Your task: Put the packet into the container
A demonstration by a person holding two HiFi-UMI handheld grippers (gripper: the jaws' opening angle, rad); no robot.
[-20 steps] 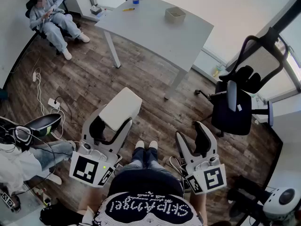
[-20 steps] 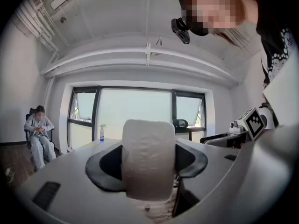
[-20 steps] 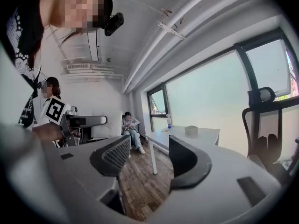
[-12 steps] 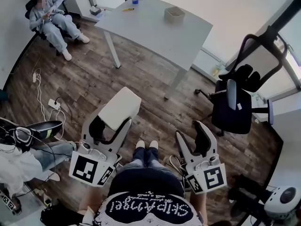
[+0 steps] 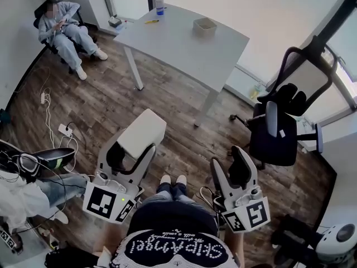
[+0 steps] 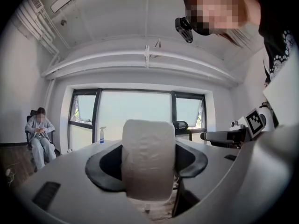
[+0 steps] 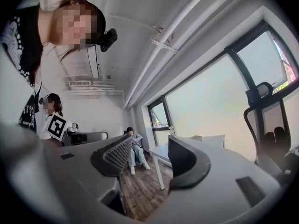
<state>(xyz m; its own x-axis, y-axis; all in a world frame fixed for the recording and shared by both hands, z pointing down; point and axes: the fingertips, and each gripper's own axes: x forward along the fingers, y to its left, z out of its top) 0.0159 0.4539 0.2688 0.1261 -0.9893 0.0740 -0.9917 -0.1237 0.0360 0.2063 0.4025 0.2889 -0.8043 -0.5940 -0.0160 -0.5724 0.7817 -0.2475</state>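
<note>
Now | left tongs (image 5: 133, 149) clamp wrinkled white pillow-shaped packet (image 5: 143, 130) | right tongs (image 5: 230, 169) wide apart, empty

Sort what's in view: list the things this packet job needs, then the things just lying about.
For the job:
- packet, gripped in the left gripper
- container, on the far table
- right gripper, open and empty

Lying about:
- spray bottle and yellow pen on that table
- office chair
- power strip on the floor
</note>
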